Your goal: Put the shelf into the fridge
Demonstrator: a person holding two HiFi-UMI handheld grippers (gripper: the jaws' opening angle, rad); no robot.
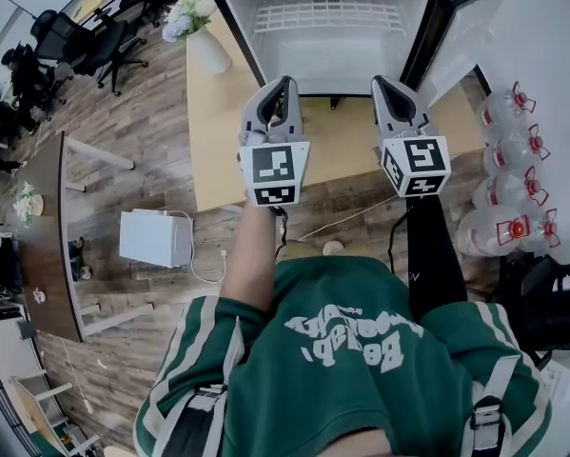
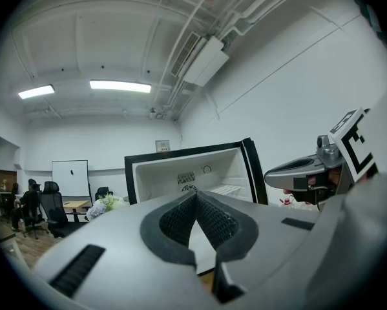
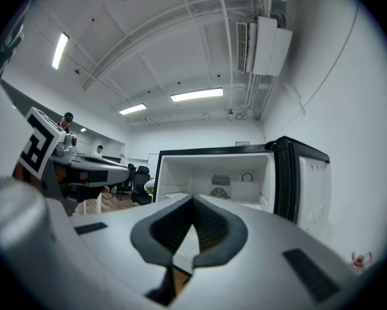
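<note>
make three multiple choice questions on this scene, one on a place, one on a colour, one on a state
1. Where does the flower vase stand?
A. on the table, left of the fridge in the head view
B. inside the fridge
C. on top of the fridge

2. What colour are the caps of the water jugs?
A. blue
B. red
C. white

3. How do the jaws of the right gripper stand?
A. wide apart
B. closed on a shelf
C. together, with nothing between them

Answers:
1 A: the head view shows the vase on the wooden tabletop beside the fridge's left wall.
2 B: each clear jug on the floor at the right has a red top.
3 C: in the right gripper view the pads meet at the tips and hold nothing.
</note>
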